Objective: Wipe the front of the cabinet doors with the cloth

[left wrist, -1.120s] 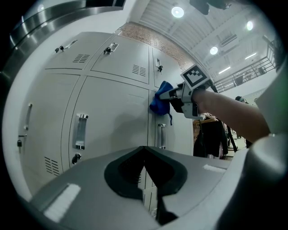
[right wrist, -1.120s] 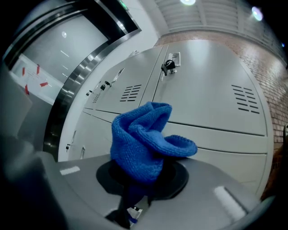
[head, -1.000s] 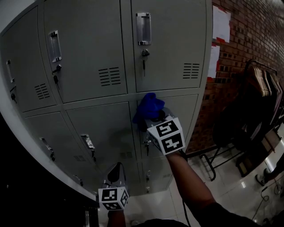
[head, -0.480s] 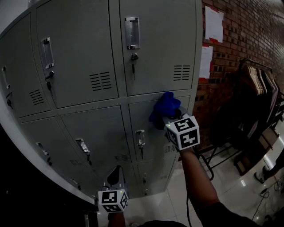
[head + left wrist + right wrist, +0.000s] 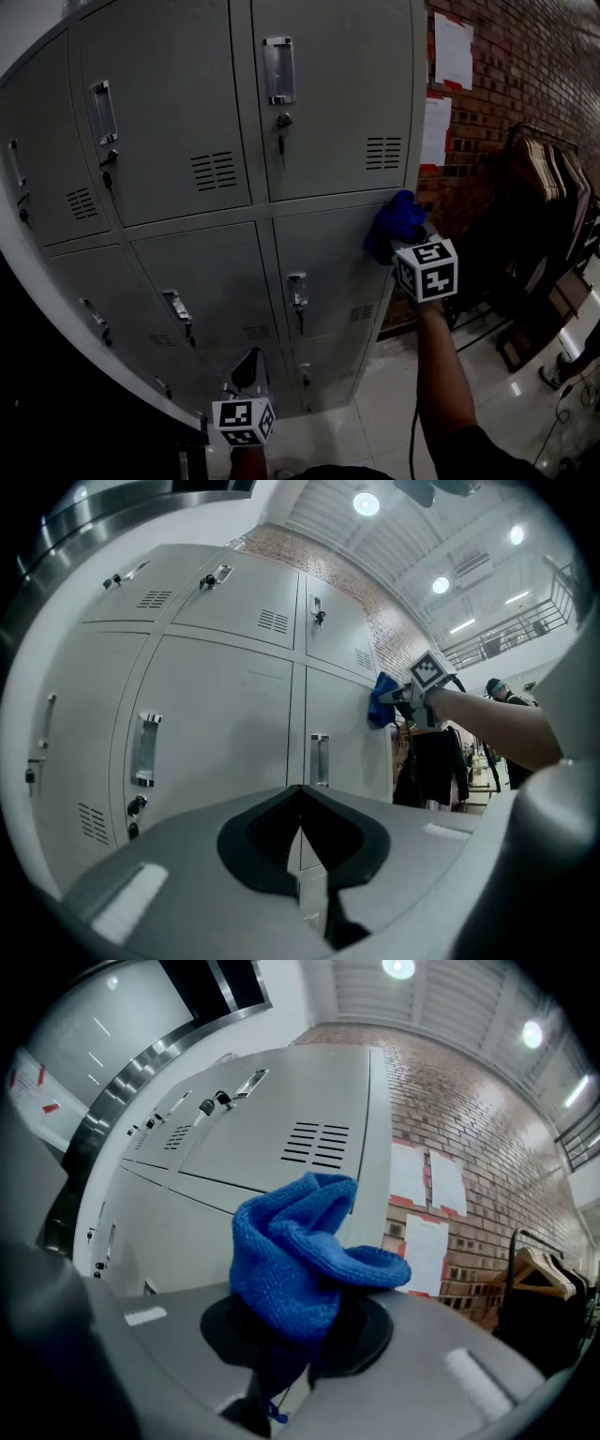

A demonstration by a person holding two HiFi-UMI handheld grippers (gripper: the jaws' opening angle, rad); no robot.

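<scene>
Cloth (image 5: 298, 1260): blue knit, bunched into a soft wad and pinched in the right gripper. In the head view it lies against the cabinet front at the far right edge, by the top corner of the middle-row right door.
Right gripper (image 5: 286, 1372): clamped on the cloth's lower folds, with the fat bunched end standing out past its tips.
Handling: judged light, limp and squashy, not fragile. The knit should grip the pads well, but a loose fold could snag on a handle or key.
Where to hold: the gathered middle, as now, so that a thick pad leads and cloth rather than gripper meets the metal.
Door (image 5: 328, 253): flat grey painted metal. Its handle (image 5: 296, 289) and vent slots sit well to the left of and below the cloth.
Cabinet (image 5: 337, 84): rows of like doors, each with handle, lock and vents, most of them away from the cloth.
Left gripper (image 5: 300, 855): jaws pressed together on nothing, held low by the bottom row, apart from the doors.
Beyond: brick wall (image 5: 525, 75) with papers (image 5: 452, 52); clothes rack (image 5: 553, 178) to the cabinet's right.
</scene>
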